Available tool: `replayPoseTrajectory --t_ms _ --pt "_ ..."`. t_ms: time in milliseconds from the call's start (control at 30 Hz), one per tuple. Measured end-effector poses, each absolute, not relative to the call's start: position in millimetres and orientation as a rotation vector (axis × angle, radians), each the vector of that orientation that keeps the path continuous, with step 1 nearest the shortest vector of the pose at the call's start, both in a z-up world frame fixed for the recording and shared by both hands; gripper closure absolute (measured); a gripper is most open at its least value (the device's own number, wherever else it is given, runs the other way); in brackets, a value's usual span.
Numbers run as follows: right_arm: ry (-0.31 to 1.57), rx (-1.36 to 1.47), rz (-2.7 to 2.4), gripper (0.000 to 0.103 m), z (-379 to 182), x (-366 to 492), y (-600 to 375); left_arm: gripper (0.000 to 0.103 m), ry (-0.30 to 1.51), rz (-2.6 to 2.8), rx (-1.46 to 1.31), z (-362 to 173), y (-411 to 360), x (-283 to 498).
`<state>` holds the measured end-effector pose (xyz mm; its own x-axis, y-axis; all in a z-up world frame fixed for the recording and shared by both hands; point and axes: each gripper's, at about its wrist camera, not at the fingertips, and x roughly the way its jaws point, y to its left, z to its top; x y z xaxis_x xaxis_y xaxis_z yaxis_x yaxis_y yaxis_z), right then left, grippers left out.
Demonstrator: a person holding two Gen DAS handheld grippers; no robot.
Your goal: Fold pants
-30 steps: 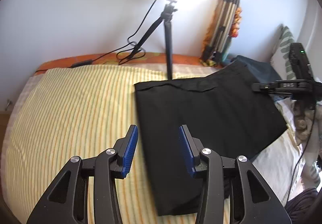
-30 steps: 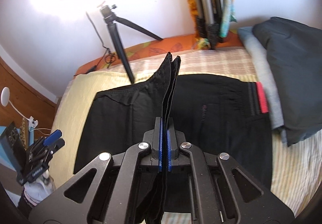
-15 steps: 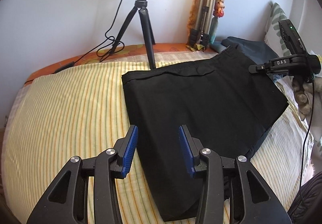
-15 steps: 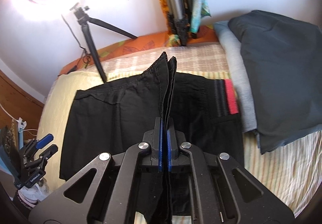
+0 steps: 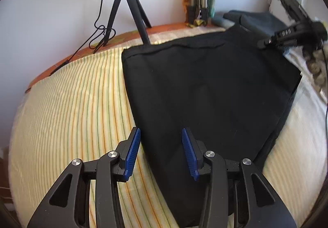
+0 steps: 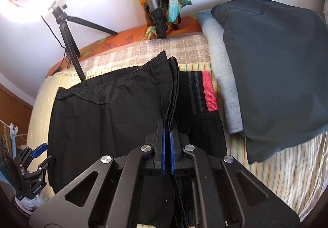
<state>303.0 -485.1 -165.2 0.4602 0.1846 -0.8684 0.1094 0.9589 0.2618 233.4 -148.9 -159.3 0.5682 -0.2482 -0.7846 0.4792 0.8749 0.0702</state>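
Black pants (image 5: 207, 92) lay folded across the striped bed (image 5: 67, 109); the right gripper (image 6: 168, 144) pinched their lifted edge, while the left gripper (image 5: 161, 152) hovered wide, holding nothing.

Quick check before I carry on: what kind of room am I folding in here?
Likely a bedroom doubling as a recording spot: the pants lie on a striped bedspread, folded clothes are stacked beside, and a ring-light tripod stands behind.

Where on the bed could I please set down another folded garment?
The striped bedspread left of the black pants is bare up to the tripod. The right side is crowded: a grey and dark folded stack lies beside the pants.
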Motion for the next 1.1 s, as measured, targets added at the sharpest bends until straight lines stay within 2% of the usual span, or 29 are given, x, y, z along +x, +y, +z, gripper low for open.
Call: replayPoseTrajectory --t_ms 200,267,333,500,700,1100 --pt "1.124 0.288 0.028 0.098 -178 307 -489 0.062 0.885 -0.438 0.28 -165 -142 234" --pt "1.136 0.245 0.0 0.09 -175 306 -487 0.062 0.883 -0.436 0.282 -163 -141 233" --pt "1.119 0.175 -0.057 0.087 -162 300 -484 0.062 0.864 -0.433 0.264 -157 -137 230" --pt "0.99 0.178 0.034 0.087 -119 286 -470 0.062 0.816 -0.503 0.162 -139 -132 216" --pt "0.928 0.144 0.302 0.087 -95 306 -396 0.066 0.907 -0.561 0.108 -155 -134 217" --pt "1.069 0.005 0.546 0.087 -153 375 -241 0.066 0.964 -0.553 0.044 -161 -118 220"
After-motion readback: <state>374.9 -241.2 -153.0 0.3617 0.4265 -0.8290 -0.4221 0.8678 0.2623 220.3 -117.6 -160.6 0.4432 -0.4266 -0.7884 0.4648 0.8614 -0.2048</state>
